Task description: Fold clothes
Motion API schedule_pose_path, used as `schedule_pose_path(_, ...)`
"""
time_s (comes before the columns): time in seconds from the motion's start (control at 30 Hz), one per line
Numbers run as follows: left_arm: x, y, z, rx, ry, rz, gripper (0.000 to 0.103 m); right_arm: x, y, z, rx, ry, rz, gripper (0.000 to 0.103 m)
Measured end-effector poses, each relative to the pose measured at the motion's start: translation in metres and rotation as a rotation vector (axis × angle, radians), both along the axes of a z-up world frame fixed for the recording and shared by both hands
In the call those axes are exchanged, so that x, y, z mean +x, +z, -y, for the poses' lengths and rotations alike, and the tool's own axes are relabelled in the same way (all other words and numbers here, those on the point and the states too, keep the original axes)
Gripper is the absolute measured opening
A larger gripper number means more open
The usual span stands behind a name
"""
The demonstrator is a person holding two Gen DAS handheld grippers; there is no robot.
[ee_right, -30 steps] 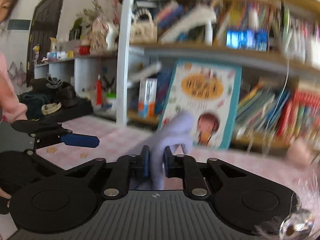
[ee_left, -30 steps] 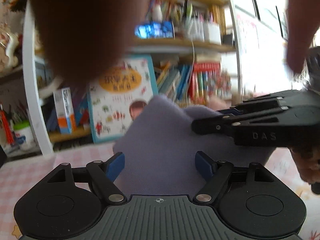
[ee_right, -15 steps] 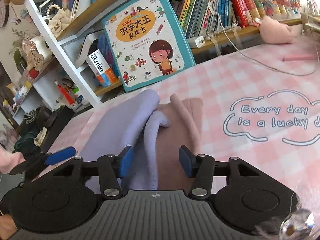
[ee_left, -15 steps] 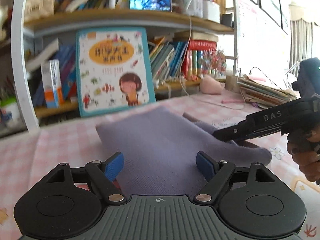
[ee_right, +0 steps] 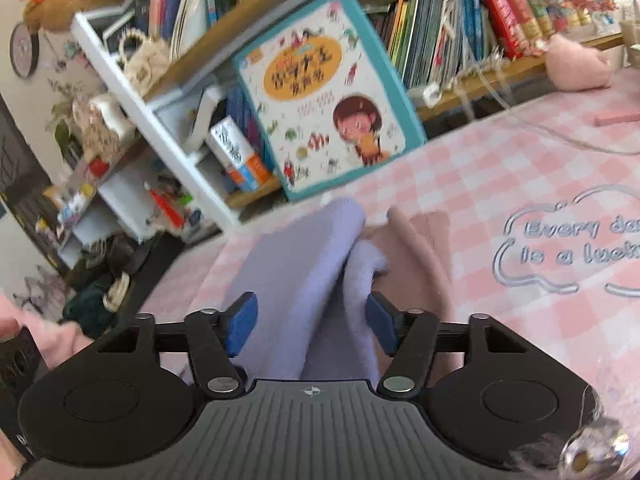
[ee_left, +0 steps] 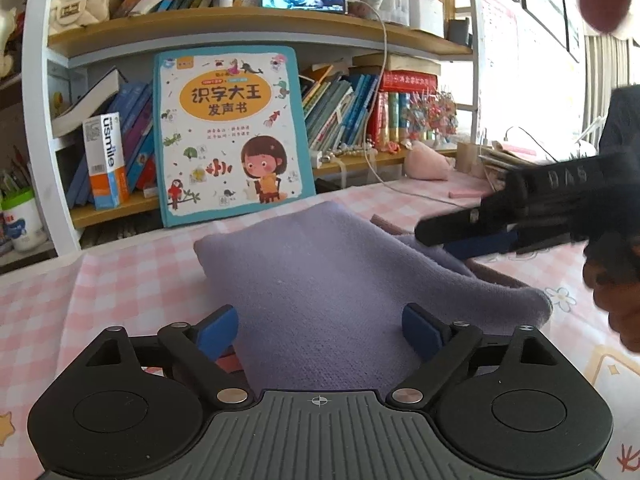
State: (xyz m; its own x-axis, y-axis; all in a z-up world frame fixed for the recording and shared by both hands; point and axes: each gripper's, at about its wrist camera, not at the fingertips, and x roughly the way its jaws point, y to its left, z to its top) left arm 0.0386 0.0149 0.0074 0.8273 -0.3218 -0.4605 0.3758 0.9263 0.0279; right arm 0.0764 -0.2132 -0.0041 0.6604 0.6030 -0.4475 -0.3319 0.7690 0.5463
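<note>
lavender knit garment lies folded on your pink checked tablecloth, stretching from the near edge toward the far picture book that leans on the bookshelf; in your left wrist view, your left gripper hovers over its near end, blue fingertips far apart and widening, the cloth lying between them with neither pad pressing on it; your right gripper comes in from the right over a brownish-pink garment peeking out under the lavender one; in your right wrist view, your right gripper has its jaws parting, fingertips either side of a raised lavender fold without pinching it; the brownish-pink piece lies just right of that fold; a pink sleeve shows at the near left.
</note>
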Motion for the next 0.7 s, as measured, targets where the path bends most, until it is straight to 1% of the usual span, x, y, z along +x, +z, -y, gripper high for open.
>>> schedule_pose_path(0.1, -0.005, -0.001, 0.005, 0.05, -0.003, 0.037, 0.092, 0.006, -0.017, -0.01, -0.043, 0.018, -0.071, 0.059)
schedule_pose_path(0.13, -0.006, -0.001, 0.005, 0.055, -0.003, 0.041, 0.092, 0.004, -0.02, -0.013, -0.056, 0.017, -0.052, 0.059)
schedule_pose_path(0.17, -0.006, -0.001, 0.004, 0.047, -0.001, 0.039, 0.092, 0.002, -0.02, -0.015, -0.077, 0.019, -0.034, 0.056)
schedule_pose_path(0.2, -0.005, -0.001, 0.002, 0.034, 0.001, 0.032, 0.092, 0.0, -0.02, -0.018, -0.097, 0.023, -0.016, 0.042)
schedule_pose_path(0.23, -0.004, -0.001, 0.0, 0.029, 0.004, 0.028, 0.092, -0.002, -0.019, -0.02, -0.103, 0.038, 0.002, 0.034)
schedule_pose_path(0.27, -0.004, -0.001, 0.001, 0.04, 0.005, 0.031, 0.092, -0.004, -0.018, -0.022, -0.109, 0.052, 0.019, 0.022)
schedule_pose_path(0.3, -0.005, -0.001, 0.003, 0.062, 0.003, 0.043, 0.092, -0.009, -0.014, -0.026, -0.139, 0.059, 0.061, 0.017)
schedule_pose_path(0.37, -0.009, 0.001, 0.006, 0.087, -0.002, 0.076, 0.092, -0.019, -0.007, -0.033, -0.199, 0.072, 0.152, 0.015)
schedule_pose_path(0.4, -0.011, 0.003, 0.007, 0.088, -0.002, 0.096, 0.092, -0.029, -0.002, -0.038, -0.243, 0.079, 0.244, 0.014)
schedule_pose_path(0.47, -0.015, 0.009, 0.003, 0.056, -0.002, 0.132, 0.093, -0.058, 0.01, -0.049, -0.328, 0.099, 0.461, 0.014)
schedule_pose_path(0.5, -0.017, 0.013, 0.0, 0.029, -0.003, 0.144, 0.095, -0.069, 0.013, -0.052, -0.366, 0.105, 0.53, 0.014)
schedule_pose_path(0.53, -0.017, 0.016, -0.004, 0.003, -0.001, 0.151, 0.096, -0.077, 0.015, -0.055, -0.404, 0.104, 0.578, 0.014)
schedule_pose_path(0.57, -0.017, 0.017, -0.005, -0.006, 0.002, 0.148, 0.096, -0.084, 0.016, -0.057, -0.439, 0.1, 0.619, 0.014)
schedule_pose_path(0.63, -0.013, 0.018, -0.006, -0.008, 0.01, 0.132, 0.096, -0.083, 0.013, -0.054, -0.457, 0.074, 0.6, 0.014)
schedule_pose_path(0.67, -0.011, 0.017, -0.006, -0.004, 0.014, 0.119, 0.096, -0.076, 0.01, -0.05, -0.448, 0.059, 0.546, 0.014)
schedule_pose_path(0.7, -0.009, 0.014, -0.005, 0.003, 0.017, 0.101, 0.096, -0.064, 0.003, -0.044, -0.424, 0.038, 0.449, 0.015)
